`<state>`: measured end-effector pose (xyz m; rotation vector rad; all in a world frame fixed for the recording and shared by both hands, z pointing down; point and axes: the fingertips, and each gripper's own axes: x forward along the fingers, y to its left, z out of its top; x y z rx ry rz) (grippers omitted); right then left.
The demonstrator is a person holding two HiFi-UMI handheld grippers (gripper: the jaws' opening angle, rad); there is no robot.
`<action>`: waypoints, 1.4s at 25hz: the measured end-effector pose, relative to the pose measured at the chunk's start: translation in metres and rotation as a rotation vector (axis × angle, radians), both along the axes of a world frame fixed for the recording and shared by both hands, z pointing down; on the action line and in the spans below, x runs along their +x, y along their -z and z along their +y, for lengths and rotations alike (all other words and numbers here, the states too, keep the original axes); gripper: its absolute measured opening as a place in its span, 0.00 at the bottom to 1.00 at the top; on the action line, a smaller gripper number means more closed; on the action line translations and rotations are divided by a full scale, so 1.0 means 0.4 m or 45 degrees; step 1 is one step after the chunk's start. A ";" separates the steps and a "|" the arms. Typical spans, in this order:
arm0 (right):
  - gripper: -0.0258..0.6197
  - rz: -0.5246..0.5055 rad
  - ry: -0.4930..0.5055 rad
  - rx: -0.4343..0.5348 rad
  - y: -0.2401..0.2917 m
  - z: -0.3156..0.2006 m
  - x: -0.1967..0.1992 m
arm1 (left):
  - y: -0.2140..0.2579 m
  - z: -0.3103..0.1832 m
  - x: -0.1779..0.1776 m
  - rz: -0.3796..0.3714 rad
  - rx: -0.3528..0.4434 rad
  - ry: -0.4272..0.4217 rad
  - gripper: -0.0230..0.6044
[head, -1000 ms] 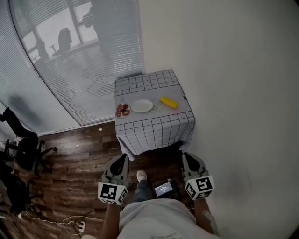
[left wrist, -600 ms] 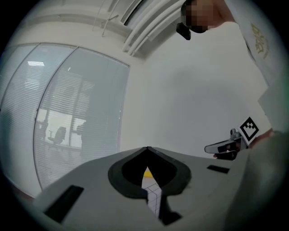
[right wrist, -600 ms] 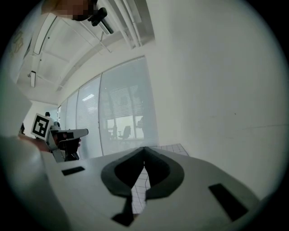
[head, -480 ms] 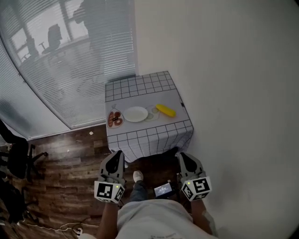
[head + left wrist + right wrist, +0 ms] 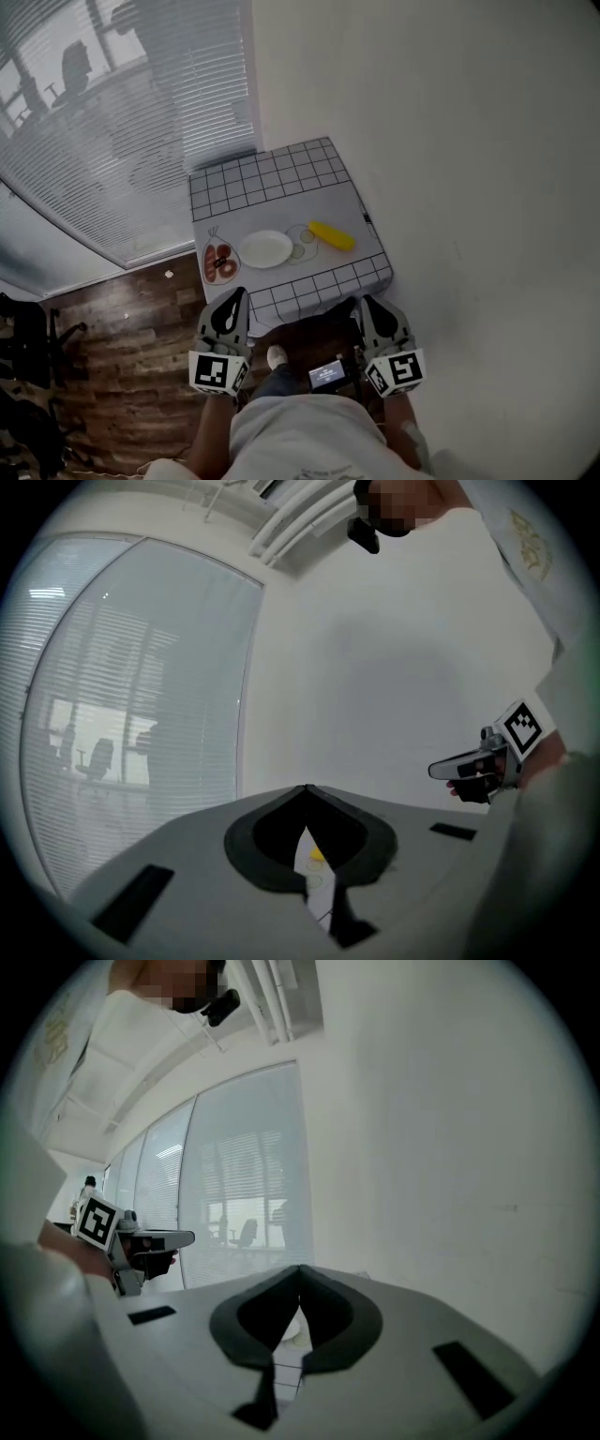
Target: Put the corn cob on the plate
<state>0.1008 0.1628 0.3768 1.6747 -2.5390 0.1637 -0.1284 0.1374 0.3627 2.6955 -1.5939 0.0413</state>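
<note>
Checkered table by the wall: corn cob lies just right of the plate. It's probably light, stiff and rolly, so pinch it mid-length. Left hand-held gripper and right hand-held gripper are both pressed together and empty.

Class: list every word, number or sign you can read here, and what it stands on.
No text reads clearly.
Cubes of left gripper and right gripper: square marker patterns, no letters.
The small screen at the person's waist: too small to read.
The shirt print: too blurred to read.
</note>
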 end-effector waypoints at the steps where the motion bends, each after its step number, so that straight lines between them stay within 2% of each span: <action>1: 0.05 0.005 -0.006 0.006 0.003 -0.022 -0.003 | 0.004 -0.024 -0.003 -0.004 0.010 -0.010 0.05; 3: 0.05 0.012 -0.013 -0.013 -0.007 -0.064 -0.010 | 0.008 -0.063 -0.016 -0.012 0.026 -0.022 0.05; 9: 0.05 0.083 -0.022 -0.080 -0.059 -0.156 -0.041 | -0.025 -0.147 -0.070 0.011 -0.023 -0.026 0.05; 12: 0.05 0.100 -0.045 -0.084 -0.071 -0.174 -0.049 | -0.049 -0.177 -0.067 0.006 -0.047 -0.098 0.05; 25: 0.05 0.136 -0.127 -0.155 -0.119 -0.233 0.011 | -0.058 -0.293 0.069 -0.106 -0.034 -0.325 0.05; 35: 0.05 0.139 -0.144 -0.210 -0.182 -0.326 0.080 | -0.117 -0.412 0.192 -0.204 -0.090 -0.449 0.05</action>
